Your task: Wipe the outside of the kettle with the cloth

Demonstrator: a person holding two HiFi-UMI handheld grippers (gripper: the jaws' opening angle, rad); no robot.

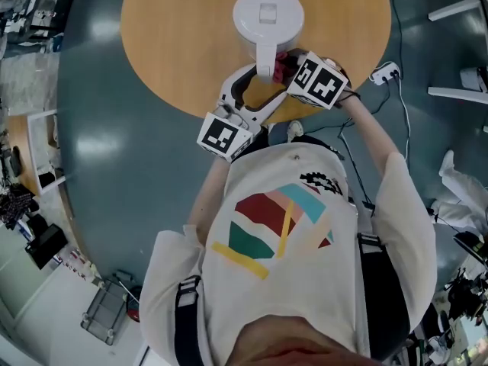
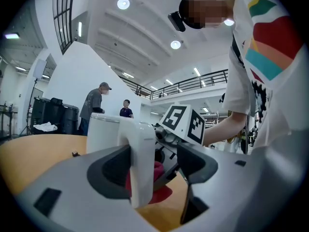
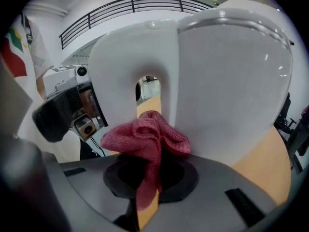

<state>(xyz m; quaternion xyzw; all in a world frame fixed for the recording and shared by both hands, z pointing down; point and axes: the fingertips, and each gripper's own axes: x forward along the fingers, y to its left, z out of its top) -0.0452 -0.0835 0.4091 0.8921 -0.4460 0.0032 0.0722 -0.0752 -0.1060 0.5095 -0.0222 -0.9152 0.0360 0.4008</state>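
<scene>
A white kettle (image 1: 267,14) stands near the front edge of the round wooden table (image 1: 175,44). Its handle (image 1: 264,59) points toward me. My left gripper (image 1: 259,90) reaches level around that handle (image 2: 142,163): the handle lies against the left pad, with a gap to the right pad. My right gripper (image 1: 288,71) is shut on a red cloth (image 1: 280,65). It comes in from the right, tilted down. The bunched cloth (image 3: 145,139) presses on the kettle body (image 3: 231,91) beside the handle (image 3: 116,76).
The table sits on a blue-grey floor (image 1: 99,143). A white power strip with a cable (image 1: 385,73) lies on the floor at the right. Shelves and clutter line the left side (image 1: 30,189). Two people stand far off in the left gripper view (image 2: 94,108).
</scene>
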